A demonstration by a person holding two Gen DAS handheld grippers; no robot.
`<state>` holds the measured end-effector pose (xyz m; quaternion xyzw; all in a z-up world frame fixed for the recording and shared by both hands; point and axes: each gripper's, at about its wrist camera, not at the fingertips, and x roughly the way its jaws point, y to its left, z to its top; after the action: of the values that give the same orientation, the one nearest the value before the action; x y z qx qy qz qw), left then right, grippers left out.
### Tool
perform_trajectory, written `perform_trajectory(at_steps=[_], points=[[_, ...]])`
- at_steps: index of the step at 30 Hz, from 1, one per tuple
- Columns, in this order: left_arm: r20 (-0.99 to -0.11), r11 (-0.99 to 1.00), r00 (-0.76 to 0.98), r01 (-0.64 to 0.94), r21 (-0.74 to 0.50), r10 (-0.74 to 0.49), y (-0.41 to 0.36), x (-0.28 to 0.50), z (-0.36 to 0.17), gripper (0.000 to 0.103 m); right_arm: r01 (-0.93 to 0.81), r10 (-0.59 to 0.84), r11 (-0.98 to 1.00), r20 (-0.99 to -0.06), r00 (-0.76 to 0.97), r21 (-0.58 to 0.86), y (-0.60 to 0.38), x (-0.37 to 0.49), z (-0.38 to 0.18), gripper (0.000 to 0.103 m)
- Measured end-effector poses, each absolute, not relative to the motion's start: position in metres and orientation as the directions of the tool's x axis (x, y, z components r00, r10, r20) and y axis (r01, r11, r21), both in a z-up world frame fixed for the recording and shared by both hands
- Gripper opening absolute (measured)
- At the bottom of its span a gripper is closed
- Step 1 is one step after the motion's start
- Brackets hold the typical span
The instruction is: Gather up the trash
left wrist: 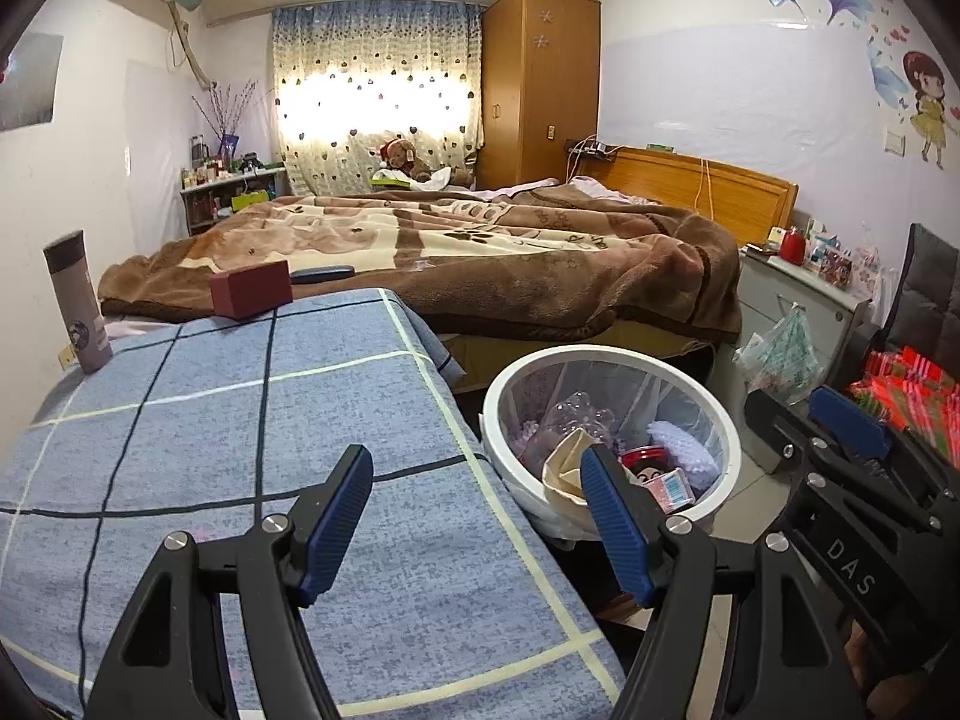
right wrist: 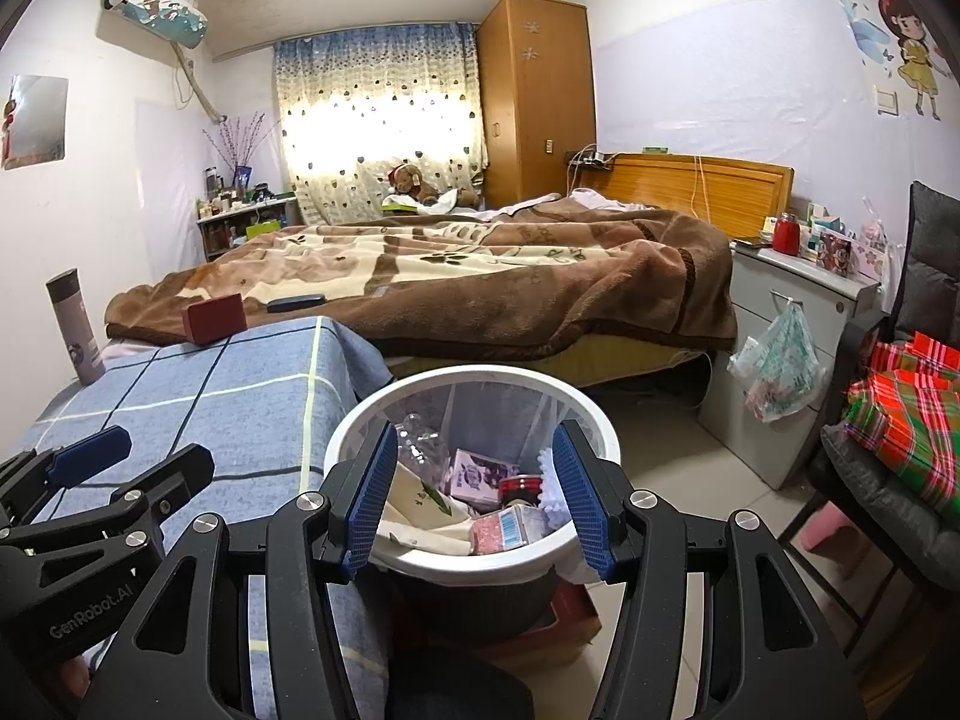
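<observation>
Trash (right wrist: 480, 498) is piled in the bin (right wrist: 360, 420); both grippers (left wrist: 477, 516) (right wrist: 474, 498) are spread, empty. More trash must be found next.

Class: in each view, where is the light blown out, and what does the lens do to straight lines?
Left wrist view: the curtained window glares white; the blue checked cloth shows bowed grid lines. Right wrist view: same glare, dark corners, walls curving.

Grey flask (left wrist: 77, 303) and dark red box (left wrist: 250, 289) on checked blue cloth (left wrist: 240, 432), brown blanket (left wrist: 480, 252), possibly a teddy bear (left wrist: 408, 159)
</observation>
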<state>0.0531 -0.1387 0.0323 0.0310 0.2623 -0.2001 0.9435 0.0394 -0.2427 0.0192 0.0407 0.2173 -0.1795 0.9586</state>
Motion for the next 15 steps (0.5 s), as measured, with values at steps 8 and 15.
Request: perform_trajectory(at_steps=[8,15], points=[[-0.516,0.92,0.782,0.39,-0.032,-0.35,-0.1412,0.0534,0.0319,0.074,0.361,-0.326,0.933,-0.433,0.841,0.0,-0.2431,0.0395,0.0193,0.055],[-0.517,0.92,0.778,0.387,-0.052,-0.357,-0.1393,0.0557,0.0317,0.074,0.361,-0.325,0.933,-0.433,0.841,0.0,-0.2424,0.0396,0.0193,0.056]])
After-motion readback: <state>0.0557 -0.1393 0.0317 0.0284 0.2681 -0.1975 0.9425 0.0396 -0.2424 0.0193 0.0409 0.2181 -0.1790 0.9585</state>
